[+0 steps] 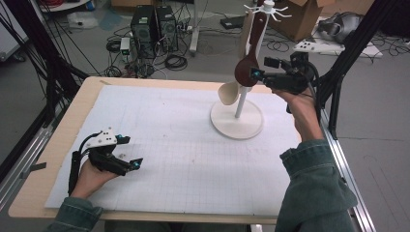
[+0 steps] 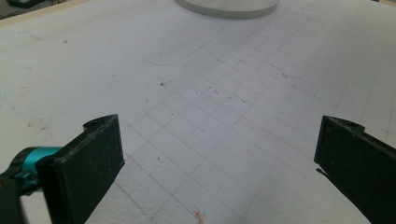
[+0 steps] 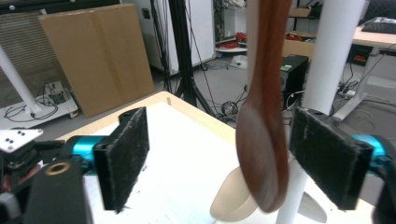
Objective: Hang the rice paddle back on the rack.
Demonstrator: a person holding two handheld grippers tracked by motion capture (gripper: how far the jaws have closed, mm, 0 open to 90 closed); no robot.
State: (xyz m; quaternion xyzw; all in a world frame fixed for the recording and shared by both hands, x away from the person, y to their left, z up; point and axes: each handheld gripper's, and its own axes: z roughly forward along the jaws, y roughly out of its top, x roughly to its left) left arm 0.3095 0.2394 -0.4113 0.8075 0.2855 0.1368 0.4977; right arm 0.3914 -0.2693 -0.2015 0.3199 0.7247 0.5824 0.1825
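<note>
Cables and boxes crowded the floor beyond the bench [image 1: 67,145]. On the far-right rack [image 1: 239,108] hung the brown spoon [image 1: 247,67], between the right gripper [image 1: 261,68]'s wide-open fingers [image 3: 122,156], untouched. Release looked finished; next, back away. Left gripper [image 1: 129,152] rested open, empty.

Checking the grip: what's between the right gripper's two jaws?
The dark wooden spoon, hanging from the stand, sits between the open right gripper pads, nearer one pad, as the right gripper view shows.
</note>
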